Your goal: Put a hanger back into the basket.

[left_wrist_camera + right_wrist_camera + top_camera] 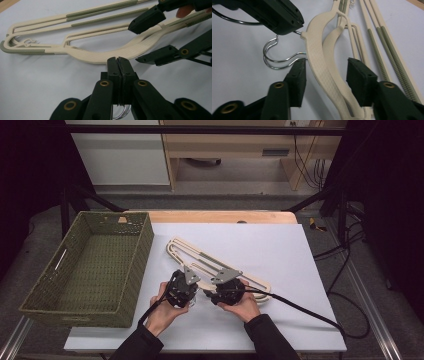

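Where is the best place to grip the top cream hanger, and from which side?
Probably at the wide curved neck of the top hanger, beside its metal hooks. It lies flat, so come from above, one jaw on each edge, as the right gripper straddles it.

Beyond the white-topped table (280,245) – grey floor (240,200), pale wooden desk (225,145), white cabinet (120,155), dark surroundings.

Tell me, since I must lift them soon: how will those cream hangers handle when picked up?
The cream hangers look thin, so probably light and fairly stiff. Stacked loosely, they may slide apart. Their metal hooks could snag each other.
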{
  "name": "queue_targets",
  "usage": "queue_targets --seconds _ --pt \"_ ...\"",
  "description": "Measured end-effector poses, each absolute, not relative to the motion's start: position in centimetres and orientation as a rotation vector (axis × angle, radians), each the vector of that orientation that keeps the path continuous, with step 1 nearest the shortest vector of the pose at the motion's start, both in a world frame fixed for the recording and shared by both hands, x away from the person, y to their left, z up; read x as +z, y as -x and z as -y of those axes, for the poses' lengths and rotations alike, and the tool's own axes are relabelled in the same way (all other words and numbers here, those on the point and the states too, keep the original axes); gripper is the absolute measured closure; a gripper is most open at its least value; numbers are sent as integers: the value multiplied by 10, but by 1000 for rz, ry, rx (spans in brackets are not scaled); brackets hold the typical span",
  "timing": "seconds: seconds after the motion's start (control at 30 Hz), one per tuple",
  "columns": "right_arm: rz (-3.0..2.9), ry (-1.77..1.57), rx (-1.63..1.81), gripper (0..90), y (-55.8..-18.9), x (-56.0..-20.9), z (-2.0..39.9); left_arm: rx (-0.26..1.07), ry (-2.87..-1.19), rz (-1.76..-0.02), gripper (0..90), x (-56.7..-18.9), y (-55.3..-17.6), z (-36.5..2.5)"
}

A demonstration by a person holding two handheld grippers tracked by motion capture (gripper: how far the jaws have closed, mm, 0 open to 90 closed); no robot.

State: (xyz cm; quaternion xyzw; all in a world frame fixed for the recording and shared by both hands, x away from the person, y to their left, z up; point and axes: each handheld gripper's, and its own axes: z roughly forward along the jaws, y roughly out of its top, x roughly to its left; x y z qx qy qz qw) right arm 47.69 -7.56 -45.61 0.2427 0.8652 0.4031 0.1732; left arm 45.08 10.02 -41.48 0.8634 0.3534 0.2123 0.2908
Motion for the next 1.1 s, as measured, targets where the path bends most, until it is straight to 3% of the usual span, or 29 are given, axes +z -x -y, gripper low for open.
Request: queue_targets --seconds 0.13,0.67,0.83,1.0,1.03,1.07,1.1 --pt "-2484 -639 1140 663 -478 -459 75 569 -2301 -943 886 -415 -450 -99" --pt "-2469 -472 1055 731 -471 -459 71 543 -2285 -938 875 -415 -451 -102" --pt "-2461 -425 1048 745 -470 -457 73 509 -2210 -920 774 -402 -450 -114" --pt "-2437 -402 1043 764 -469 -450 77 551 -2089 -881 503 -383 -443 -127" --pt "-2437 -402 1043 764 -469 -450 77 555 -2052 -876 503 -379 -442 -130" --pt "-2423 -400 1041 773 -469 -447 79 558 -2028 -873 418 -375 -441 -133" --pt "-2423 -400 1041 773 -469 -447 79 558 -2004 -863 418 -371 -440 -137"
